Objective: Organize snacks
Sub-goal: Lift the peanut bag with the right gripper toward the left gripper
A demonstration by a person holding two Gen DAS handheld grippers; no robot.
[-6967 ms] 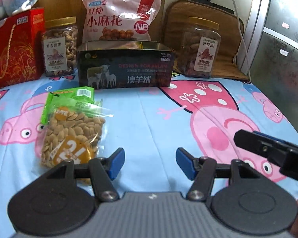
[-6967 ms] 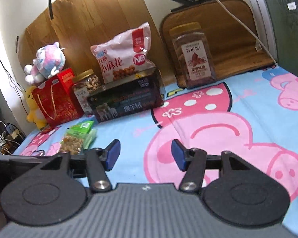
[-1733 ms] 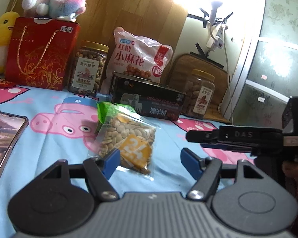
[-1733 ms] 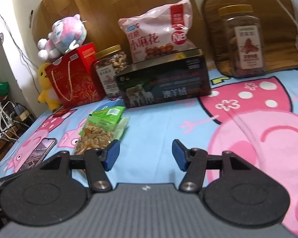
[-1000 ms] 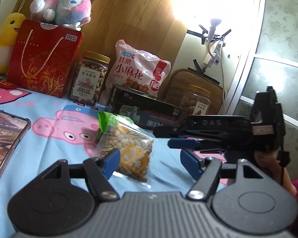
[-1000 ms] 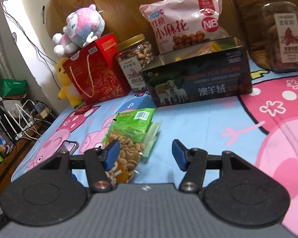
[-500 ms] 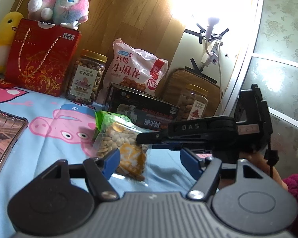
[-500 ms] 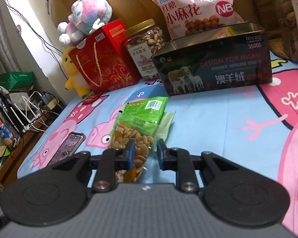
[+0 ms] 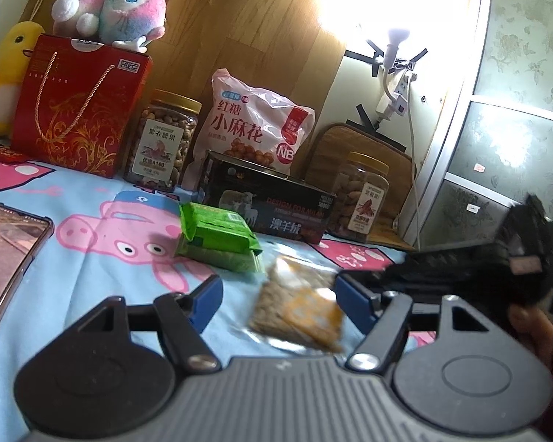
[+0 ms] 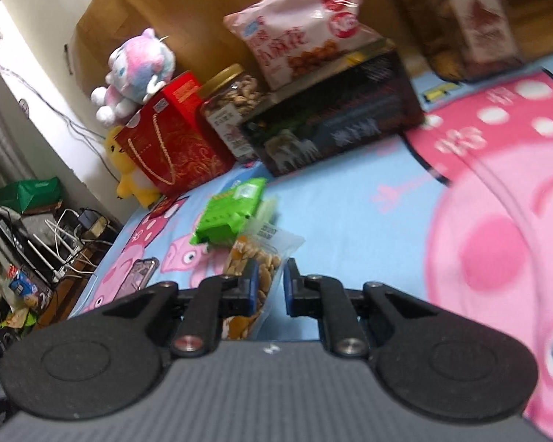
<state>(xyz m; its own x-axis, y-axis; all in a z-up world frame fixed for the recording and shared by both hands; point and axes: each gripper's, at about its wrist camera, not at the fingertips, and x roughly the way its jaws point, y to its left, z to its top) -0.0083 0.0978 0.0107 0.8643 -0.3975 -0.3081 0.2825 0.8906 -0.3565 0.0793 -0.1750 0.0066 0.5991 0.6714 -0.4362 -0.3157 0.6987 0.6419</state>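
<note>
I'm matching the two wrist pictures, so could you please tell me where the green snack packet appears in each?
Left wrist: green snack packet sits centre-left, before the dark tin.
Right wrist: it lies centre-left, beyond the gripper.
Shared landmark: red gift bag.

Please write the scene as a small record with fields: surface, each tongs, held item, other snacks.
surface: blue cartoon-pig bedsheet
right tongs: just closed on clear bag of nuts with orange label
left tongs: open, holding nothing
green snack packets: lying on sheet
dark rectangular tin box: open top, at back
pink snack bag: standing behind tin
</note>
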